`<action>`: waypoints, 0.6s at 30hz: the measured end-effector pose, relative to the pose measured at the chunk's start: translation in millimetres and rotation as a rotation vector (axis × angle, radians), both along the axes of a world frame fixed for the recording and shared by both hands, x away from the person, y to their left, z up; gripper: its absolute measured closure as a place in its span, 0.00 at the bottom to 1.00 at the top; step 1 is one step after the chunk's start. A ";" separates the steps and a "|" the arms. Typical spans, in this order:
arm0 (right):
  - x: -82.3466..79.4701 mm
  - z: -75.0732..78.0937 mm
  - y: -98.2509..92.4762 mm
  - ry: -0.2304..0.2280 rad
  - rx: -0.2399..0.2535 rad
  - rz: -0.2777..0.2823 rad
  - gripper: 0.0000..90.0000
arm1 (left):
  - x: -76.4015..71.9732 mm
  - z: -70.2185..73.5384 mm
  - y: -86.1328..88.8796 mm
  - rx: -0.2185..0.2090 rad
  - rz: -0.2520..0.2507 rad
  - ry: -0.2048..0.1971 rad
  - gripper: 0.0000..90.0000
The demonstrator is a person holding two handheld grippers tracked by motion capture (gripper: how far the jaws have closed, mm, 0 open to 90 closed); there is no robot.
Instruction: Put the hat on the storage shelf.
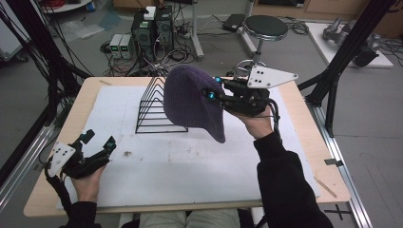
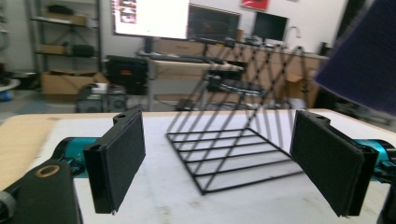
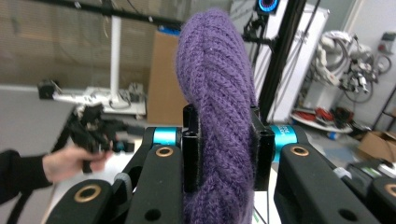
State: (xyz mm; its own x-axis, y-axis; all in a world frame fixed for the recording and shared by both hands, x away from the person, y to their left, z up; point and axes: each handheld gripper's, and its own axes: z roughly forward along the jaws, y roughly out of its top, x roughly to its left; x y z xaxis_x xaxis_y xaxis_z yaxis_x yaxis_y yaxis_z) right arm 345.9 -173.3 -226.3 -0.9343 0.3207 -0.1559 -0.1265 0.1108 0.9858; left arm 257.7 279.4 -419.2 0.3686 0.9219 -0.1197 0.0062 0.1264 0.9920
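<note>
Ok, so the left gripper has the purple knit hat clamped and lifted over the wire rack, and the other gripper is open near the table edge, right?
Not quite: it is the right gripper that has the purple knit hat clamped and lifted by the wire rack, as the right gripper view shows. The left gripper is the open one near the table edge.

One purple knit hat, frame center. One black wire rack, just left of it. Two claws: left claw lower left, right claw center right. One white mat on one wooden surface. One stool, top.
</note>
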 end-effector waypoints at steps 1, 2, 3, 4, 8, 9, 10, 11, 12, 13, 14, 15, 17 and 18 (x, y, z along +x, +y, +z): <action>0.9 0.2 1.2 0.000 0.013 0.008 0.81 | 0.9 0.7 -1.5 0.000 -0.022 0.001 0.20; 1.6 0.4 2.4 0.000 0.025 0.013 0.81 | 2.0 1.5 -2.5 0.003 -0.042 0.007 0.20; 2.6 0.6 3.2 -0.002 0.037 0.019 0.81 | 3.4 2.2 -3.7 -0.004 -0.061 0.012 0.20; 3.4 0.6 3.8 0.000 0.049 0.027 0.81 | 5.2 2.7 -4.3 -0.015 -0.087 0.022 0.20; 7.8 1.3 5.5 0.001 0.098 0.054 0.81 | 13.1 8.0 -7.6 -0.044 -0.183 0.051 0.21; 8.8 1.5 5.8 0.005 0.115 0.066 0.81 | 15.0 10.3 -8.8 -0.049 -0.210 0.049 0.21; 9.7 1.7 6.0 0.009 0.131 0.080 0.81 | 16.9 12.8 -10.1 -0.046 -0.238 0.046 0.22; 11.2 2.2 6.2 0.008 0.144 0.092 0.81 | 18.9 15.1 -11.6 -0.042 -0.261 0.043 0.22; 12.4 2.5 6.4 0.012 0.154 0.100 0.81 | 20.9 17.5 -13.0 -0.036 -0.288 0.045 0.22; 14.2 2.8 6.8 0.008 0.162 0.108 0.81 | 23.0 19.8 -14.4 -0.024 -0.313 0.047 0.22; 15.5 3.2 7.1 0.013 0.166 0.119 0.81 | 24.8 21.9 -15.3 -0.009 -0.331 0.050 0.22; 16.9 3.4 7.6 0.012 0.170 0.127 0.81 | 26.7 23.9 -15.5 0.003 -0.348 0.052 0.22; 19.5 3.8 8.4 0.017 0.164 0.142 0.81 | 30.1 27.4 -15.5 0.009 -0.365 0.049 0.22; 20.8 3.6 9.0 0.021 0.161 0.150 0.81 | 31.9 29.2 -14.9 0.010 -0.372 0.045 0.22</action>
